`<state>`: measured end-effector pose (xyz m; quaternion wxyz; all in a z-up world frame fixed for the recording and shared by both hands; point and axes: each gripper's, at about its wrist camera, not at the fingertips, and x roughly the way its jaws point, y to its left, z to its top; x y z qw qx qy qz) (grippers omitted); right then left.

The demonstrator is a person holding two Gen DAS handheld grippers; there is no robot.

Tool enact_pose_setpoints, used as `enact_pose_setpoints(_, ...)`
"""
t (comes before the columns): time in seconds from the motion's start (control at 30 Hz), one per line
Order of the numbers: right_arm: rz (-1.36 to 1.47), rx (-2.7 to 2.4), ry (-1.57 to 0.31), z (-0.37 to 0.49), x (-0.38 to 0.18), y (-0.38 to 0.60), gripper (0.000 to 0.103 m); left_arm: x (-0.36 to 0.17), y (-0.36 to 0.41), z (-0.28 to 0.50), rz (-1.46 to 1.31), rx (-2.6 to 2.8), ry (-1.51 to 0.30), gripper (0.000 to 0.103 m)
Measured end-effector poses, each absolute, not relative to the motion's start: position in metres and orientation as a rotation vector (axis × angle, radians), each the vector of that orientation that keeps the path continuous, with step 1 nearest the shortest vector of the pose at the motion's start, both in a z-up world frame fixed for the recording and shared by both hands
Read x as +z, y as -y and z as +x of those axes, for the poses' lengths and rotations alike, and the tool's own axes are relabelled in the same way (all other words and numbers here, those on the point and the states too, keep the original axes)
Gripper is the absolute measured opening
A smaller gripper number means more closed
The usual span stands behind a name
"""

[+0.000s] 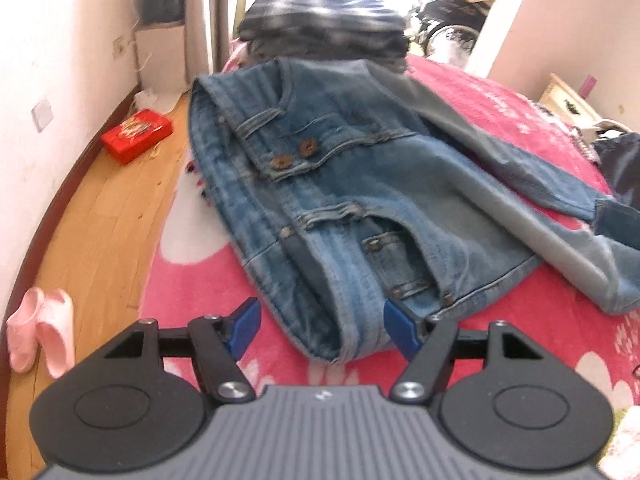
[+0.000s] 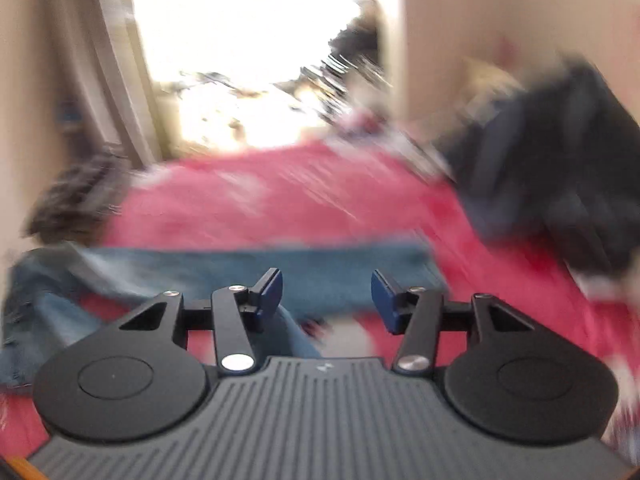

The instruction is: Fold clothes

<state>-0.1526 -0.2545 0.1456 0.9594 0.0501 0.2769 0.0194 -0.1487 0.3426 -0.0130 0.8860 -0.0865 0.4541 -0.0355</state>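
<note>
A pink flowered blanket (image 1: 520, 312) covers the bed, with a wooden floor (image 1: 100, 208) alongside where a red box (image 1: 137, 135) lies shut (contents hidden) near pink slippers (image 1: 42, 330). The denim jacket (image 1: 340, 200) lies partly folded on the blanket, one grey-lined sleeve (image 1: 500, 184) stretched sideways. The left gripper (image 1: 322, 330) hovers with fingers apart at its hem. The right gripper (image 2: 327, 296), also spread, hangs empty over the blurred sleeve.

No readable text is found: the print on the red box (image 1: 137, 135) on the floor is too blurred to be read.
</note>
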Motion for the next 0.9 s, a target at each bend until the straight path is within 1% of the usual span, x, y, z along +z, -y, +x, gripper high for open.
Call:
enact_pose_setpoints(0.07,-0.012,0.254,-0.542,-0.145,0.146,0.206,0.061,-0.019,-0.337,-0.145,-0.179,-0.088,-0.960,0.066)
enact_pose_setpoints(0.1,-0.075,0.358,-0.548,-0.141,0.142,0.180,0.067,-0.023,-0.334,-0.144,-0.177,-0.093,-0.971,0.063)
enact_pose_setpoints(0.13,-0.136,0.442,-0.560,-0.137,0.135,0.157,0.070,-0.027,-0.331,-0.142,-0.174,-0.099,-0.982,0.058)
enact_pose_setpoints(0.17,-0.197,0.514,-0.584,-0.133,0.125,0.133,0.070,-0.031,-0.328,-0.140,-0.172,-0.104,-0.992,0.055)
enact_pose_setpoints(0.2,-0.256,0.578,-0.614,-0.129,0.113,0.110,0.070,-0.034,-0.325,-0.139,-0.170,-0.110,-1.003,0.048)
enact_pose_setpoints(0.23,-0.313,0.637,-0.641,-0.128,0.099,0.090,0.070,-0.038,-0.322,-0.137,-0.167,-0.115,-1.014,0.044)
enact_pose_setpoints(0.27,-0.370,0.695,-0.665,-0.128,0.086,0.072,0.070,-0.041,-0.319,-0.138,-0.159,-0.108,-1.013,0.042)
enact_pose_setpoints(0.3,-0.444,0.741,-0.676,-0.131,0.073,0.056,0.070,-0.041,-0.317,-0.138,-0.155,-0.098,-1.004,0.034)
enact_pose_setpoints(0.33,-0.526,0.782,-0.679,-0.134,0.062,0.040,0.070,-0.041,-0.314,-0.139,-0.155,-0.091,-0.993,0.023)
enact_pose_setpoints(0.43,-0.804,0.749,-0.640,-0.140,0.032,0.013,0.070,-0.036,-0.302,-0.146,-0.127,-0.034,-0.914,0.015)
enact_pose_setpoints(0.5,-0.936,0.681,-0.627,-0.135,0.015,0.011,0.071,-0.027,-0.293,-0.153,-0.106,-0.009,-0.854,0.012)
enact_pose_setpoints(0.53,-1.001,0.646,-0.619,-0.132,0.006,0.010,0.073,-0.023,-0.291,-0.157,-0.111,-0.003,-0.839,0.011)
enact_pose_setpoints(0.6,-0.935,0.652,-0.686,-0.119,0.007,0.019,0.072,-0.011,-0.294,-0.164,-0.160,0.000,-0.823,0.011)
enact_pose_setpoints(0.63,-0.883,0.662,-0.727,-0.112,0.009,0.024,0.065,-0.003,-0.298,-0.169,-0.190,-0.009,-0.820,0.010)
enact_pose_setpoints(0.67,-0.831,0.671,-0.767,-0.105,0.010,0.030,0.054,0.007,-0.303,-0.173,-0.218,-0.021,-0.818,0.010)
enact_pose_setpoints(0.7,-0.778,0.680,-0.807,-0.098,0.012,0.035,0.026,0.018,-0.309,-0.178,-0.241,-0.041,-0.818,0.010)
enact_pose_setpoints(0.73,-0.716,0.691,-0.832,-0.094,0.020,0.041,0.005,0.030,-0.316,-0.184,-0.261,-0.065,-0.819,0.010)
enact_pose_setpoints(0.87,-0.653,0.800,-0.830,-0.108,0.059,0.059,0.003,0.068,-0.347,-0.216,-0.296,-0.139,-0.840,0.010)
enact_pose_setpoints(0.9,-0.648,0.821,-0.843,-0.111,0.061,0.060,0.003,0.076,-0.355,-0.224,-0.299,-0.155,-0.847,0.010)
